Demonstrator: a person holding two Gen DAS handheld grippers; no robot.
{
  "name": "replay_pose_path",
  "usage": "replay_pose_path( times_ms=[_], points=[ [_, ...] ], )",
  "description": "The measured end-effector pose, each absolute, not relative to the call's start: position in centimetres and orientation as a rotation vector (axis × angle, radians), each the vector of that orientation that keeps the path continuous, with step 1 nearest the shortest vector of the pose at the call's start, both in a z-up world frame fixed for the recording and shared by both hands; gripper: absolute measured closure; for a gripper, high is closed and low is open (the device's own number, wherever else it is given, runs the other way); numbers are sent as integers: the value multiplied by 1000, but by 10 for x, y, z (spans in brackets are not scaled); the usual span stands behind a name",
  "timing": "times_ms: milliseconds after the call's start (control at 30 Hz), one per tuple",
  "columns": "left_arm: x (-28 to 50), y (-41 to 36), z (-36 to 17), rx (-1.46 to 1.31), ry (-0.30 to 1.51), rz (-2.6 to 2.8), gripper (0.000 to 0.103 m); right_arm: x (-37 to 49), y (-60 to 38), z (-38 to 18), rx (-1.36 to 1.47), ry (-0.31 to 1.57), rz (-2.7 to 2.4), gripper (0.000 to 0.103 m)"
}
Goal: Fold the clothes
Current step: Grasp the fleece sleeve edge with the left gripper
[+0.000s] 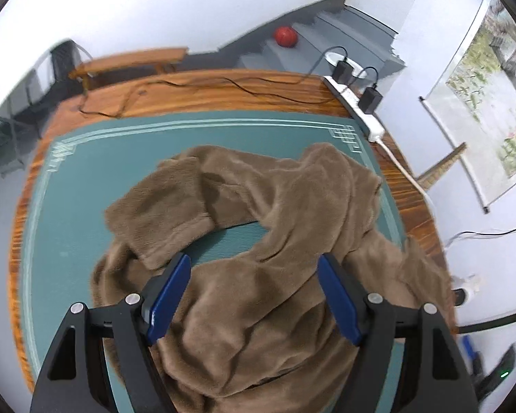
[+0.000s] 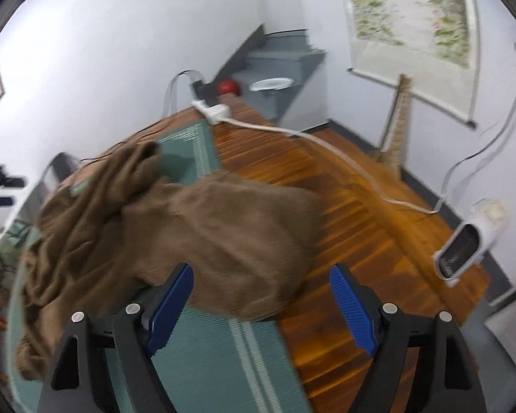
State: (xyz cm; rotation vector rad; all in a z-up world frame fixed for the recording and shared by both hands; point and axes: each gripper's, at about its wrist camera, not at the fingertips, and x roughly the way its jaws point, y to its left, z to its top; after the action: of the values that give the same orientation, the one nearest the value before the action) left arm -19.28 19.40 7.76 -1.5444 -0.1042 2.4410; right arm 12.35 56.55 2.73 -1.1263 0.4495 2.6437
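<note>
Both tongs, left (image 1: 254, 296) and right (image 2: 261, 306), gape above the brown garment (image 1: 258, 241); power strip (image 1: 357, 110) beyond.

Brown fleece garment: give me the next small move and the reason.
Probably lower the left gripper and close it on the brown fleece garment. Both grippers are open and hold nothing, and the garment lies crumpled on the green mat, one part spilling onto the wooden table. The right gripper sits at that overhanging edge, so it could grip there afterwards.
</note>
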Motion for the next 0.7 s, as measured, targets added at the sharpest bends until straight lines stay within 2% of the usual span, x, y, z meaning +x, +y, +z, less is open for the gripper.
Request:
replay_pose_path(
  times_ms=[267,500,700],
  points=[
    [-267,207,42,-1615,-83,2330,24,104,525,25,-1195,497,2696,19],
    [-305,196,-20,-1800,-313,2135,24,84,501,21,-1249,491,2693,19],
    [-310,199,-49,-1923,-308,2099,23,68,491,4,-1322,496,2655,19]
  ],
)
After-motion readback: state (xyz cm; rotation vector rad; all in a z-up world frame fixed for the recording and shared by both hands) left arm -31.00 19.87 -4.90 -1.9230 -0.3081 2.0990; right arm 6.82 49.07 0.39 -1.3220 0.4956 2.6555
